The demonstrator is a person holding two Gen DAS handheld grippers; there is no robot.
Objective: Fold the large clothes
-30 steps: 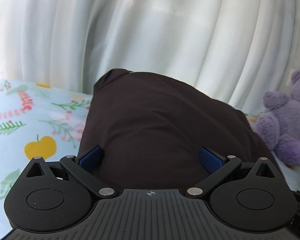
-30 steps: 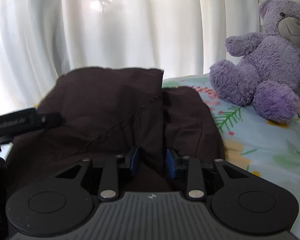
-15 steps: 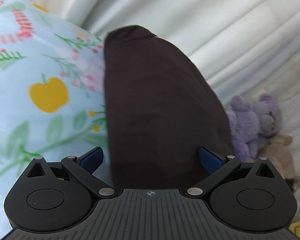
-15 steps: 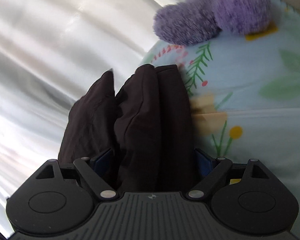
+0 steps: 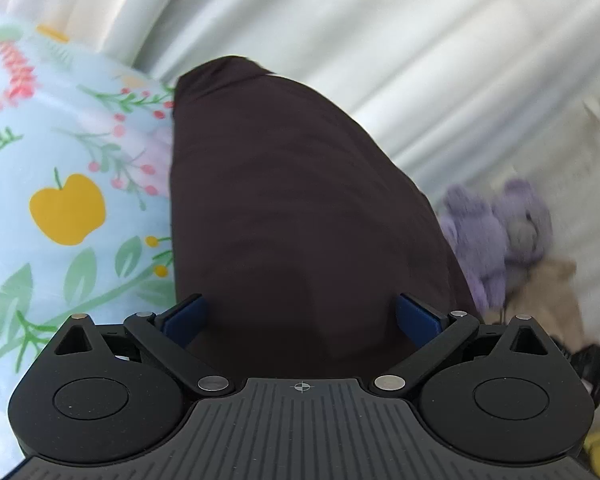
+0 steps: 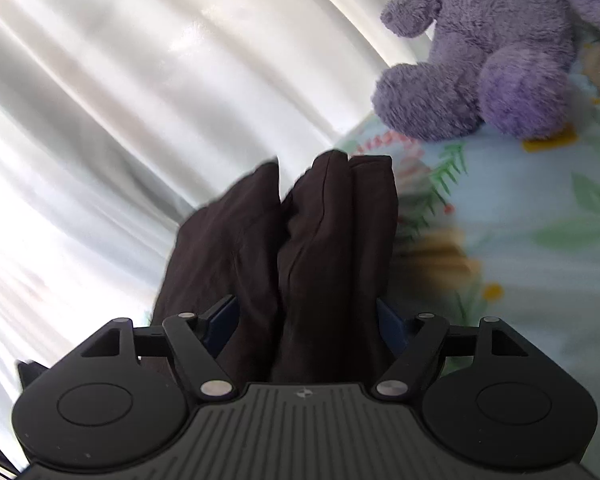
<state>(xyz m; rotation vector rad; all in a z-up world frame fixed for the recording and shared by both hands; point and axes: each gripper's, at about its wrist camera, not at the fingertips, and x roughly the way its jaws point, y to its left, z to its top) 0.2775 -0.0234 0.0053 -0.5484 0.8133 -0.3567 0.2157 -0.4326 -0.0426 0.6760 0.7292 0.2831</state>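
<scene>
A white curtain (image 5: 420,60) fills the background, blurred. Below it lies the floral bedsheet (image 5: 68,208), its pattern smeared in the right wrist view. The dark brown garment (image 5: 300,220), folded, lies on the sheet and runs from 6 o'clock toward 12; its near end is hidden behind both gripper bodies. The purple teddy bear (image 6: 500,52) sits at 1 o'clock, its head cut off. A beige toy (image 5: 552,296) beside it is hard to make out.

The left gripper (image 5: 300,316) has its fingers spread wide, the cloth between them. The right gripper (image 6: 306,324) has just been closing a little; its fingers flank the folded layers, but whether the pads press on them I cannot tell.
</scene>
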